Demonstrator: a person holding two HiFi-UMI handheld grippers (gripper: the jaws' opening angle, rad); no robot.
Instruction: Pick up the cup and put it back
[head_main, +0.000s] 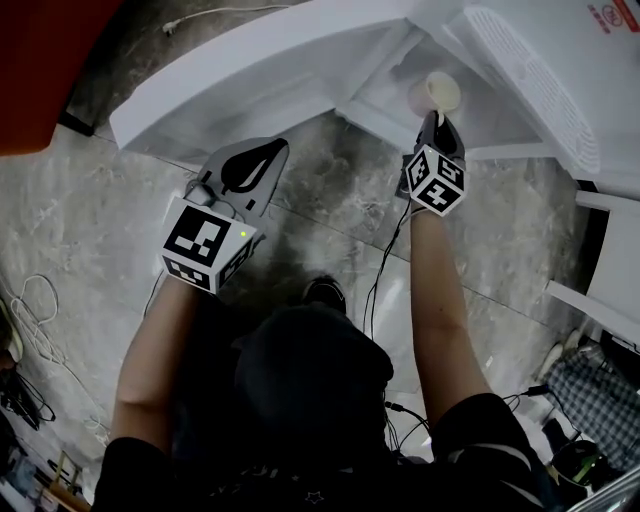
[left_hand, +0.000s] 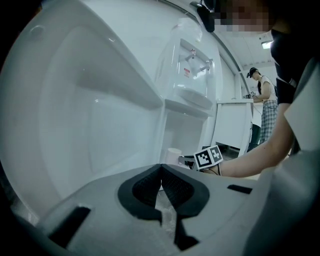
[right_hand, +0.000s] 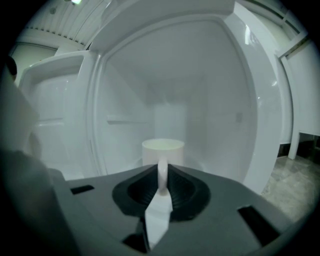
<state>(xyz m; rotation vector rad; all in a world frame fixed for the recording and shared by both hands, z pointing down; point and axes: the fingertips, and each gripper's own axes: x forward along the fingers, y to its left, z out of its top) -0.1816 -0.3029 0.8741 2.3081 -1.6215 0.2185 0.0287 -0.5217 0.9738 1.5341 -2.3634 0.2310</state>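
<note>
- White cup (right_hand: 163, 150) sits low inside the open fridge compartment (right_hand: 210, 100), its handle turned straight out toward the person. Its base is hidden behind the tool, so I cannot tell whether it rests on the compartment floor or hangs just above it.
- Right gripper (right_hand: 162, 176) has its jaws nearly closed, pinching the thin handle between the black pads. The cup body is beyond the fingertips.
- Left gripper (left_hand: 161, 182) has its jaws pressed together with nothing between them. It hangs idle beside the fridge door (left_hand: 75, 110), over the stone floor (head_main: 330, 190).
- To do this step well, I'd judge the pinch should stay square on the handle with the wrist level. A mug held only by its handle may swing or tip. Any lift or set-down should be straight and slow, keeping the rim clear of the compartment walls.
- From overhead the cup's inside shows pale and even. I see no contents, though I cannot rule out liquid.
- The compartment shows only this cup, with bare white walls around it.
</note>
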